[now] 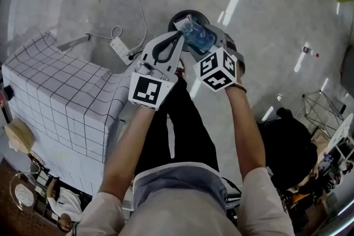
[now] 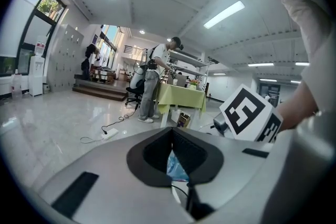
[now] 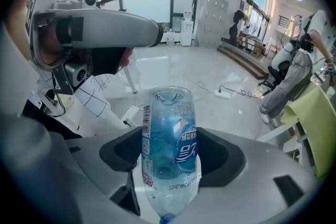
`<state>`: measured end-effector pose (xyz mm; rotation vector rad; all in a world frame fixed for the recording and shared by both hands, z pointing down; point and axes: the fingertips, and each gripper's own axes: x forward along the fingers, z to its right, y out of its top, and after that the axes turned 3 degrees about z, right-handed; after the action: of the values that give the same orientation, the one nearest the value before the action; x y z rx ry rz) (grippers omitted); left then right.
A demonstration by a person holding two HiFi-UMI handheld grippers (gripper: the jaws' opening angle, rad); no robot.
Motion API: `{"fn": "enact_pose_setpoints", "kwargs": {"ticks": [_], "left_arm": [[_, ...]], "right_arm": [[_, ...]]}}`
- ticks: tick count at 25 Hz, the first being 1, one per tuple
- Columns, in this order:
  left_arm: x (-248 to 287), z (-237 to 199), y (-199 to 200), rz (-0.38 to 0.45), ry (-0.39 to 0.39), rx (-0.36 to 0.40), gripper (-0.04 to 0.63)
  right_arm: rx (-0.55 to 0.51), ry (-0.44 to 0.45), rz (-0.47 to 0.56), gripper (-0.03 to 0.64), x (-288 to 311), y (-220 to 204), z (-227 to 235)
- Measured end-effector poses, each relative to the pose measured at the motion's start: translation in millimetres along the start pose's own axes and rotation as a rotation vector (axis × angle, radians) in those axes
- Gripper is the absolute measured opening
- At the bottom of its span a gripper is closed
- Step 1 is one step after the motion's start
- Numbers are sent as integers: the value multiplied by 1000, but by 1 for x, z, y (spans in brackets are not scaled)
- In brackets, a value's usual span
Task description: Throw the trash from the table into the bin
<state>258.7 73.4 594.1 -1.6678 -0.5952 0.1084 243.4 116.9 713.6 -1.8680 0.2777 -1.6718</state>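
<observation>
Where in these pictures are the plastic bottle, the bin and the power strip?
plastic bottle (image 3: 184, 152), right gripper view, on its blue label
bin (image 1: 182, 13), head view, on its dark rim
power strip (image 1: 120, 49), head view, on its white body

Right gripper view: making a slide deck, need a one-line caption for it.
Right tool clamped on a clear plastic water bottle, cap end toward the camera, above a glossy floor.

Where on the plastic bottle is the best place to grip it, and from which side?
Grip the bottle at its labelled mid-body, jaws closing across its width from either side. The straight round walls there seat better than the tapering neck. The right gripper holds it so.
</observation>
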Motion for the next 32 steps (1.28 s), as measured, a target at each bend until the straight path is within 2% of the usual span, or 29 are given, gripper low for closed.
{"fn": "enact_pose_setpoints", "kwargs": {"ticks": [6, 15, 24, 27, 29, 32], "left_arm": [[30, -1, -50, -19, -35, 19, 6], [65, -7, -141, -98, -67, 18, 6], [88, -24, -198, -160, -62, 0, 6], [96, -25, -212, -162, -87, -6, 6], [99, -24, -223, -171, -99, -6, 6], [98, -33, -234, -184, -86, -8, 6]], "right_arm": [[16, 16, -22, 304, 42, -37, -3], [36, 43, -63, 304, 112, -94, -7], [38, 37, -72, 304, 150, -120, -8], [35, 40, -83, 304, 162, -129, -7], [65, 49, -90, 304, 171, -136, -7], [190, 71, -73, 304, 185, -139, -6]]}}
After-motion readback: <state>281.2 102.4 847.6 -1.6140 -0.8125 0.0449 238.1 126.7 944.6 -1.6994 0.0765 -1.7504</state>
